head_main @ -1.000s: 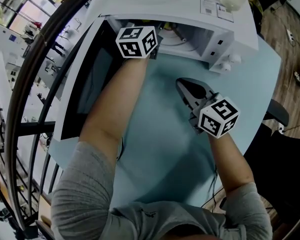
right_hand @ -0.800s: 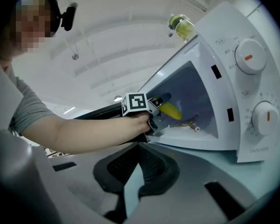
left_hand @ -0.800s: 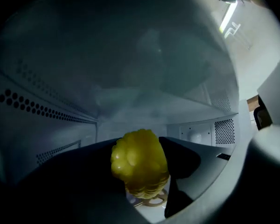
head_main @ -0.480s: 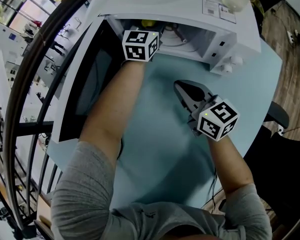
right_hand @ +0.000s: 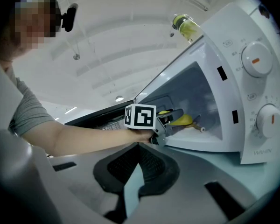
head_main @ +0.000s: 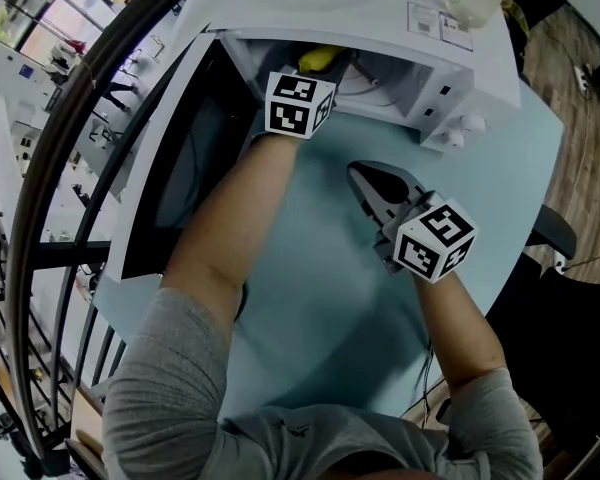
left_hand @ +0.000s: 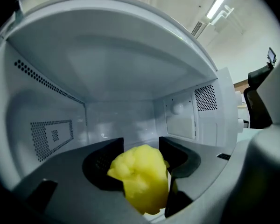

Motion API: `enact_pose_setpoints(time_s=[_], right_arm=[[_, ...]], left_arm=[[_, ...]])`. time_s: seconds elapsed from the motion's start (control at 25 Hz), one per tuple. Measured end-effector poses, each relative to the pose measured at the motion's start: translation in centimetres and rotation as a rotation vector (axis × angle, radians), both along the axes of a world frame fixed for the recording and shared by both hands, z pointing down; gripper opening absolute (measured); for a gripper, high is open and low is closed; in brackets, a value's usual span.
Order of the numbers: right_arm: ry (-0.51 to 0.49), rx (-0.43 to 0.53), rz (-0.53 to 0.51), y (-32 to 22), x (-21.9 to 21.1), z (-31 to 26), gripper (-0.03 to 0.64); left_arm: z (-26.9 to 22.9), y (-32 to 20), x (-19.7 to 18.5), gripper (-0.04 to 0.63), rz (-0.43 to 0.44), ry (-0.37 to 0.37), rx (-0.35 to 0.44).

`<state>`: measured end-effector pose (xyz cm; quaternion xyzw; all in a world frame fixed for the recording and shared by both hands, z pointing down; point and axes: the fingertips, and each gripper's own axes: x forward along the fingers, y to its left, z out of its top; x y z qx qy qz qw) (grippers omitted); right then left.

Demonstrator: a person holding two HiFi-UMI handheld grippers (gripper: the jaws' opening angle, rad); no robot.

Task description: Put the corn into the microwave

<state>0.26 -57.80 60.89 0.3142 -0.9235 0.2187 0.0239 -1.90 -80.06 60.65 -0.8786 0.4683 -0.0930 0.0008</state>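
Left tongs (left_hand: 141, 158) hold the corn (left_hand: 139, 183) inside the open microwave (head_main: 380, 28); right tongs (right_hand: 136, 153) are closed and empty.

At the table's (head_main: 330, 298) left edge the dark door (head_main: 175, 158) stands swung wide, leaving the cavity mouth clear. The left tongs reach through that mouth from the front, jaws partly apart and pressed on either side of the yellow corn, which fills the gap between them. The corn sits low in the cavity, near its left wall; whether it touches the cavity floor cannot be told. Open room shows above it and on to the back and right walls. Right of that arm, the right tongs lie low over the middle of the table, tips together with nothing between them, short of the microwave's front. Bare table runs on to the right edge.
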Motion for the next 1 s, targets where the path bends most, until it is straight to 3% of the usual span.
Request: enact_pose_setpoints(time_s=[0.56, 1.0], right_arm=[[0.006, -0.003, 0.000, -0.1, 0.1, 0.1, 0.017], [-0.001, -0.003, 0.003, -0.1, 0.2, -0.1, 0.017]], left_arm=[[3.9, 0.0, 0.7, 0.249, 0.006, -0.163, -0.163], [5.8, 0.3, 1.8, 0.250, 0.041, -0.350, -0.212]])
